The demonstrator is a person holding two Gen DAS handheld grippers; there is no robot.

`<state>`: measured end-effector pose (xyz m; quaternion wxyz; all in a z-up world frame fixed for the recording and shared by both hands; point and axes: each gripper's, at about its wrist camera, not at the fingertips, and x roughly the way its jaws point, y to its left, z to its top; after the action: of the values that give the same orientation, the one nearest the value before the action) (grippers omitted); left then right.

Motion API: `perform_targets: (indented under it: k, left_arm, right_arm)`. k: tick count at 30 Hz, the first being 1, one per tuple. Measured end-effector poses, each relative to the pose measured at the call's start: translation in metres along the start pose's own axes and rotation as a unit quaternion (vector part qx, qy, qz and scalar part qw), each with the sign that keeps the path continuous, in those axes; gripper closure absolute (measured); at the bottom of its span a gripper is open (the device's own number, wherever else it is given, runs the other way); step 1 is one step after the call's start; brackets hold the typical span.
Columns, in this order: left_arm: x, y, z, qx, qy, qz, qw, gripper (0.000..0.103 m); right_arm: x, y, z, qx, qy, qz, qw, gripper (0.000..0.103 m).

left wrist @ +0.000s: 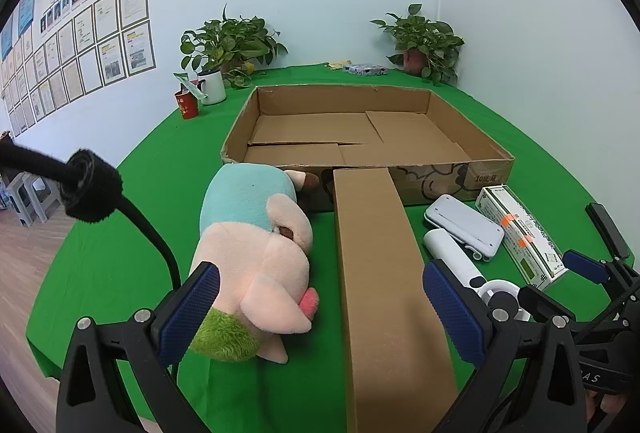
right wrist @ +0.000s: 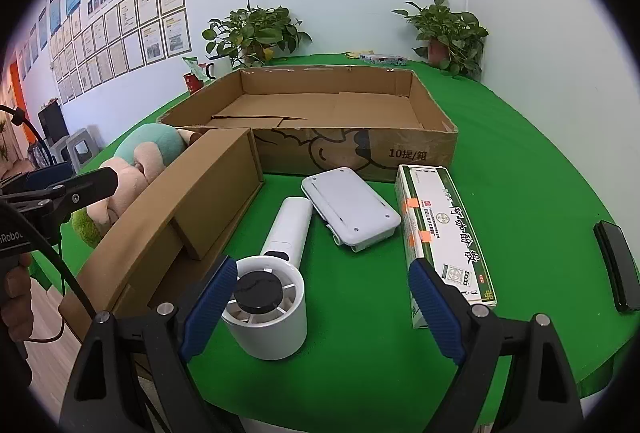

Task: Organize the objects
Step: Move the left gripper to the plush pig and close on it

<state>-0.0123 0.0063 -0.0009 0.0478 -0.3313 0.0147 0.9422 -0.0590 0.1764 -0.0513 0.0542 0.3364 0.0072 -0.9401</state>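
Both grippers, left (left wrist: 320,317) and right (right wrist: 320,309), hang spread and empty: plush toy (left wrist: 256,257) and long carton (left wrist: 384,293) run lengthwise toward the empty box (left wrist: 492,175) ahead, fan (right wrist: 276,273) nearest the right one.

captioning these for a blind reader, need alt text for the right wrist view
The open right tool hovers over a white handheld fan on a green table. Beyond lie a white case, a medicine box and an empty cardboard tray.
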Motion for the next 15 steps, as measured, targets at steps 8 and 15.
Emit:
perform_targets:
  k: [8, 15]
  left_arm:
    - [0.006, 0.01, 0.001, -0.005, 0.002, -0.002, 1.0, 0.001]
    - [0.01, 0.037, 0.0, -0.025, 0.003, 0.0, 0.9997, 0.001]
  right_arm:
    - [0.003, 0.004, 0.002, -0.007, 0.003, -0.002, 1.0, 0.015]
    - [0.001, 0.009, 0.012, -0.003, -0.004, 0.007, 1.0, 0.015]
